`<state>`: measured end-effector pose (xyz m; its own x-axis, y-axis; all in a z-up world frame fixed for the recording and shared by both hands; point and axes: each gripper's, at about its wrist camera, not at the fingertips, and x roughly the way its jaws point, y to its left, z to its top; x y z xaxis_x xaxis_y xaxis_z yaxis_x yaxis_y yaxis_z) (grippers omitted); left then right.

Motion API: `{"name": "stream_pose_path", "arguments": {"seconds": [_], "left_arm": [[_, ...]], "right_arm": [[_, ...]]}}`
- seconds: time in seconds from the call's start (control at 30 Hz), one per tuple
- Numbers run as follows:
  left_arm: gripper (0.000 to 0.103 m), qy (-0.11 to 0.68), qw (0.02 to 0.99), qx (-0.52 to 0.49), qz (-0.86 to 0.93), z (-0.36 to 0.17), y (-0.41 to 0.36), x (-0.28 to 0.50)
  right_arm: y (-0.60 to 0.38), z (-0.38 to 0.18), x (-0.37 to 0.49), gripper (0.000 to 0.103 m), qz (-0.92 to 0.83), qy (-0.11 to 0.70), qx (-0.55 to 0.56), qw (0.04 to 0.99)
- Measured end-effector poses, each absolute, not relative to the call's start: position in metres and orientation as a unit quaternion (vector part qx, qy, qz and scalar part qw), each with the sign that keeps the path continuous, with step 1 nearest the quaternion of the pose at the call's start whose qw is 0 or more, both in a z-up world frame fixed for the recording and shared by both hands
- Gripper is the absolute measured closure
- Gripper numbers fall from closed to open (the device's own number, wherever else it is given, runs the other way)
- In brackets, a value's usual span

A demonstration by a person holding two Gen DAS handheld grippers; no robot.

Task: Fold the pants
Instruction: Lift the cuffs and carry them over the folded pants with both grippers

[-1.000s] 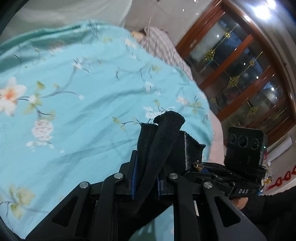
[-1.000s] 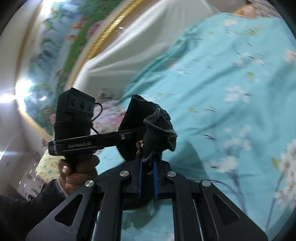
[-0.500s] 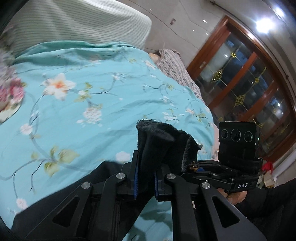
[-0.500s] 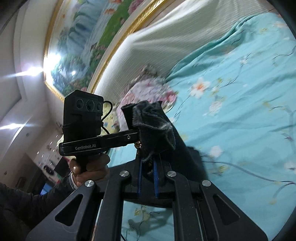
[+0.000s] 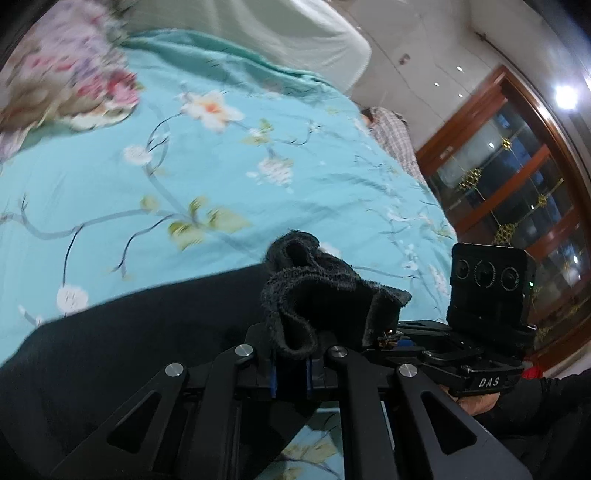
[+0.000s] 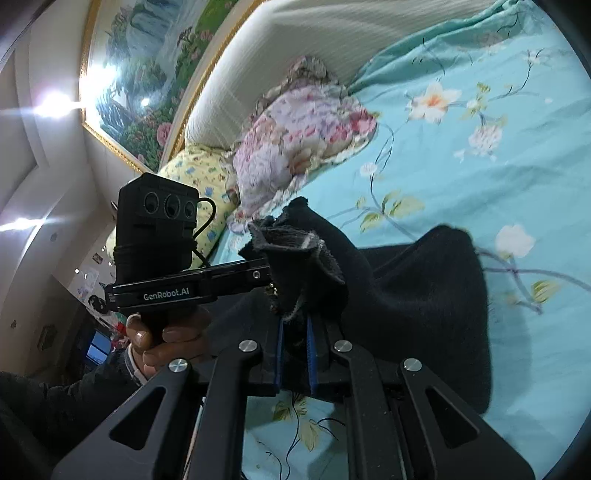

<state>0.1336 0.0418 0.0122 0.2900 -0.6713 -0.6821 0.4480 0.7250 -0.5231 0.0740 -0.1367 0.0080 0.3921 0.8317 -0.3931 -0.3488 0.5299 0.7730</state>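
over the bed (image 5: 221,192), with its turquoise flowered cover, both tools carry one bunched edge of the black pants (image 5: 110,350) toward the pillow end. the left tool (image 5: 291,373) is pressed together on a thick wad of the dark cloth, which curls up above its blue pads, and the rest of the garment trails back in a broad band across the cover to the lower left. the right tool (image 6: 295,354) is likewise pinching a gathered, fraying edge of the pants (image 6: 424,288), with a folded hump of fabric lying on the cover just to its right. a floral pillow (image 6: 295,147) sits ahead near the padded headboard (image 6: 332,33), and the person's left hand (image 6: 166,343) grips its handle beside the right tool. by the look of it the fold is under way but not laid: the lifted edge has yet to be set down on the lower layer, released and smoothed, and any further folds are left. how neatly the layers line up cannot be told from here.
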Motion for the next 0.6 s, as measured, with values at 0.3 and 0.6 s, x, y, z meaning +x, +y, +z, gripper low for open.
{"name": "stream_pose_path", "arguments": {"seconds": [0.3,0.6], "left_arm": [[0.095,0.493,0.793,-0.144,-0.328,-0.009,0.06,0.128],[0.089,0.505,0.798,-0.162,-0.286,-0.02,0.078,0.123]], "right_arm": [[-0.11,-0.002,0.072,0.089,0.374,0.425,0.259,0.783],[-0.098,-0.005,0.073,0.086,0.371,0.445,0.239,0.779]]}}
